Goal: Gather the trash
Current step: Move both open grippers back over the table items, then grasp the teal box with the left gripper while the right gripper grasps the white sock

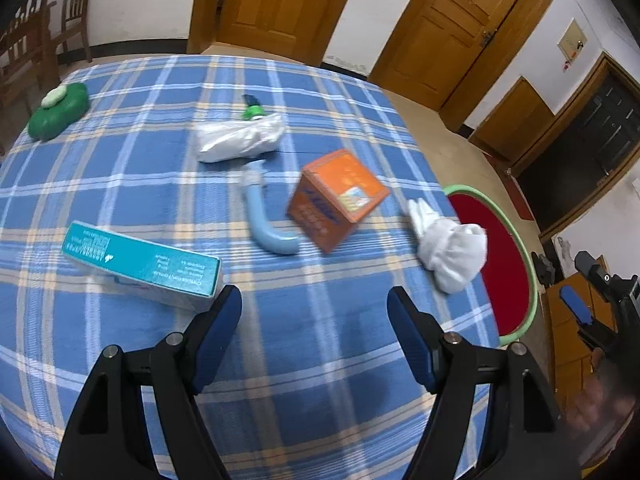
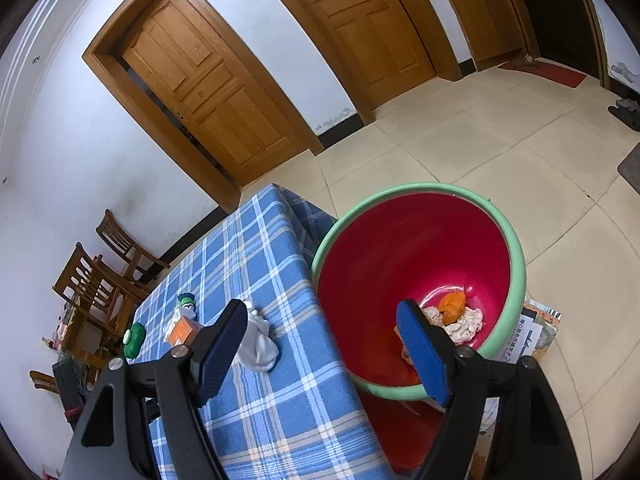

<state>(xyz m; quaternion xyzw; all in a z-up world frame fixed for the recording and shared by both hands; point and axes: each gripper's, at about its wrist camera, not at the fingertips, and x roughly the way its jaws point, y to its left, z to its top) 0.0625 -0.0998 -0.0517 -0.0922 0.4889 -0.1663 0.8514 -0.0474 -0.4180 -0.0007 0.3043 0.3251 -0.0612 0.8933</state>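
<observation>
My left gripper point(image 1: 314, 300) is open and empty above the blue plaid tablecloth point(image 1: 120, 160). Ahead of it lie a teal box point(image 1: 140, 262), a light blue curved tube point(image 1: 266, 220), an orange box point(image 1: 338, 200), a crumpled white wrapper point(image 1: 240, 138) and a white sock-like wad point(image 1: 450, 246) near the table's right edge. My right gripper point(image 2: 320, 332) is open and empty, over the table's edge and the red bin point(image 2: 404, 240) with a green rim. The bin holds orange trash point(image 2: 452, 306) and crumpled paper point(image 2: 466, 322). The white wad point(image 2: 258, 342) lies by my right gripper's left finger.
A green object with a white cap point(image 1: 58, 110) sits at the table's far left, and a green-topped item point(image 1: 252, 110) sits behind the wrapper. Wooden chairs point(image 2: 100, 280) stand beyond the table. Wooden doors point(image 2: 208, 80) line the wall. Papers point(image 2: 532, 336) lie on the tiled floor beside the bin.
</observation>
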